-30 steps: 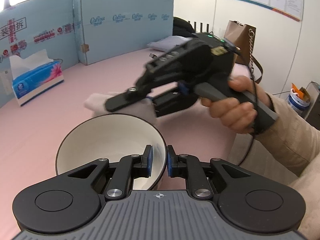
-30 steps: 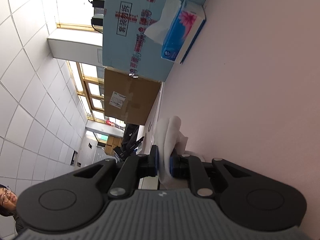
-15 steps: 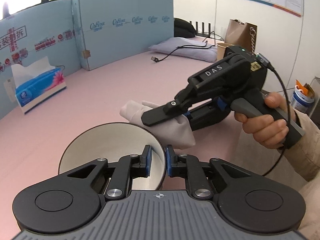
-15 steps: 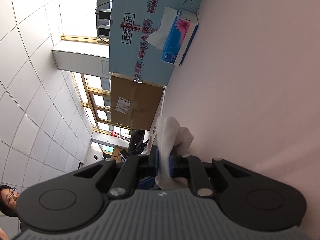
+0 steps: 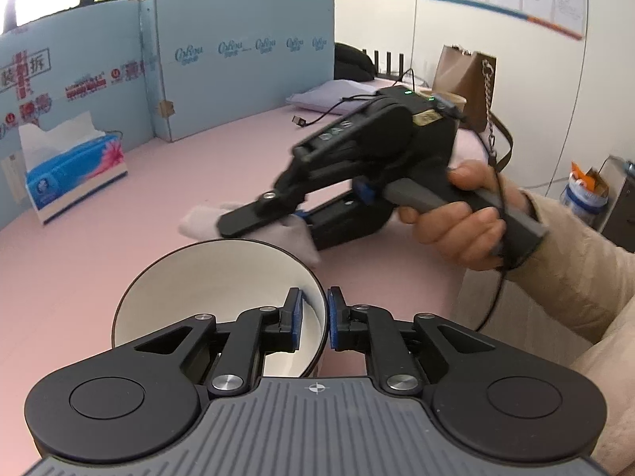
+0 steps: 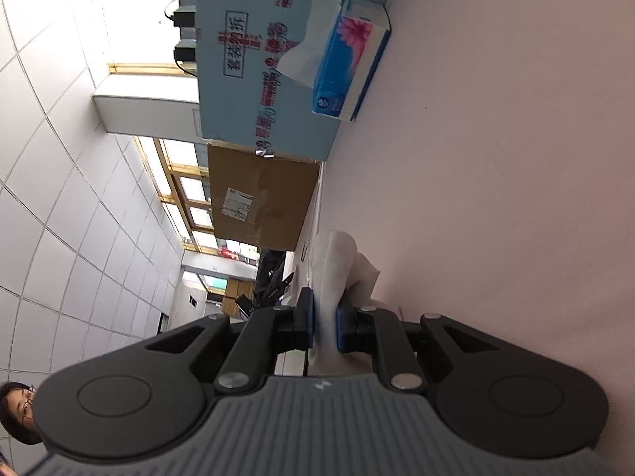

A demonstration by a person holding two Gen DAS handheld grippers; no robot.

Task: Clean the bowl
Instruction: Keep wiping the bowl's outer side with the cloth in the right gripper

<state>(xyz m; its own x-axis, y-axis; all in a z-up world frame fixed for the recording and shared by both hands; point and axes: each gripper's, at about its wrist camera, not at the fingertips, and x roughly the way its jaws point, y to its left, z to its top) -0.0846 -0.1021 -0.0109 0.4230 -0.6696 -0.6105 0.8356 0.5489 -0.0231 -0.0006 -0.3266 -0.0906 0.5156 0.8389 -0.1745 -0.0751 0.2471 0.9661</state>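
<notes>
My left tongs (image 5: 314, 319) pinch the bowl (image 5: 222, 277) by its thin, slick, breakable rim — right tongs (image 6: 324, 327) clamped on the soft tissue (image 6: 337, 254).

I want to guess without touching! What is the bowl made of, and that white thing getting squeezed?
The bowl looks like glazed ceramic, maybe hard plastic: smooth cream inside, thin dark rim, stiff wall. The white thing is probably a tissue, or a thin cloth: soft, crumpled and folded where the jaws of the right gripper pinch it. A tissue box stands nearby.
</notes>
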